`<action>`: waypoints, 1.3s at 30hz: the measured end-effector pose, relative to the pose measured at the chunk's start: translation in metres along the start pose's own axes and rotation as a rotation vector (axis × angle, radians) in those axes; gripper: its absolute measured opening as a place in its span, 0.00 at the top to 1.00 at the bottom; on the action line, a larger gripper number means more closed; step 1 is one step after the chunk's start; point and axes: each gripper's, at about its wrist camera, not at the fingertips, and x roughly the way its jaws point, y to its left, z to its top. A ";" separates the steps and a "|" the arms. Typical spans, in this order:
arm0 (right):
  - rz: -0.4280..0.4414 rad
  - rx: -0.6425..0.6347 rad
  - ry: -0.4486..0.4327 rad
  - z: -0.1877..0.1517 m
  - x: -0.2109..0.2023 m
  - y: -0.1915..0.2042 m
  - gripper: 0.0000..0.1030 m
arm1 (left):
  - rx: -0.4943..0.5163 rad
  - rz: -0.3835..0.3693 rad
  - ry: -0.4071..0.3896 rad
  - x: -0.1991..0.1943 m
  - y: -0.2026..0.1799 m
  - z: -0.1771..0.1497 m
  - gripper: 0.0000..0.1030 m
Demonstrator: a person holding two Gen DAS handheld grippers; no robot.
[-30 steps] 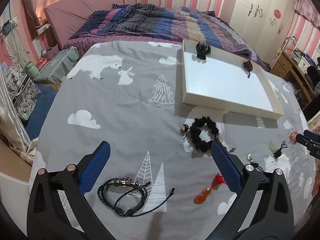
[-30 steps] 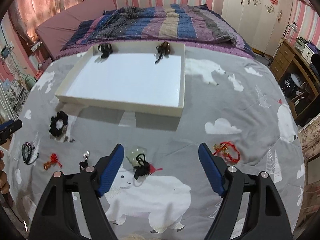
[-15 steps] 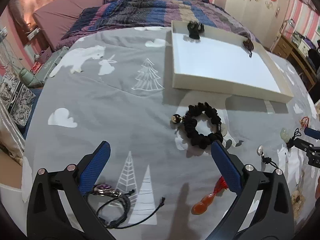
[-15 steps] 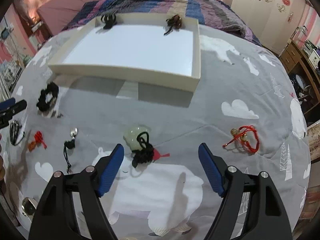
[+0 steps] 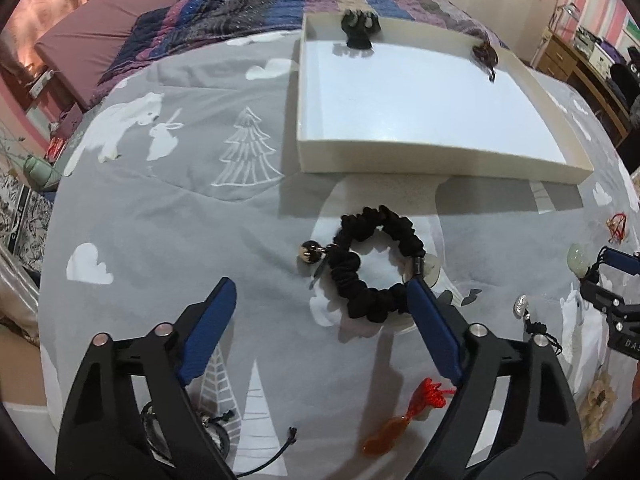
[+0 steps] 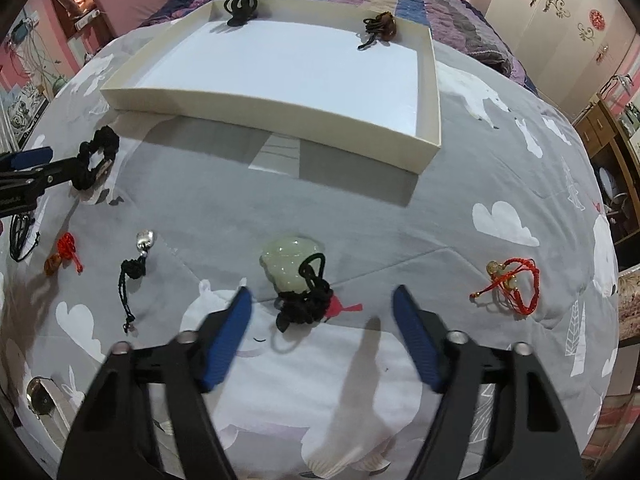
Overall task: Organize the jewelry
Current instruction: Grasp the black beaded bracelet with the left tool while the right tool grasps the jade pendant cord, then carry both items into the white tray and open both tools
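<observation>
on the left side our left gripper (image 5: 320,292) hangs just above the grey printed bedspread (image 5: 168,216), its blue fingers spread wide and holding nothing. under its left finger lies a black cord bracelet (image 5: 216,436), partly hidden by the arm. ahead of it, reaching in between the fingers, sits a black scrunchie bracelet (image 5: 376,264) with a small silver bell (image 5: 310,251) at its left edge; the right finger's tip overlaps the ring's right side in this view, though we cannot tell if they touch. below that finger lies an orange pendant with a red knot (image 5: 404,420).

moving right, a silver bell on a black cord (image 6: 138,264) lies flat on the spread. next to it, our right gripper (image 6: 322,300) is also spread wide and empty, and a pale green jade pendant (image 6: 286,260) with its bunched black cord (image 6: 306,304) sits right between and just ahead of the fingertips, not pinched. further right, a red string bracelet with yellow beads (image 6: 512,282) lies well apart from that gripper.

beyond everything stands the white tray (image 6: 428,92), with a black piece (image 6: 239,10) against its far wall at the left and a brown beaded piece (image 6: 380,28) at the far right corner.
</observation>
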 end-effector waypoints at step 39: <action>0.084 0.112 -0.184 0.046 -0.055 -0.046 0.79 | -0.002 -0.097 -0.076 -0.044 -0.009 0.031 0.91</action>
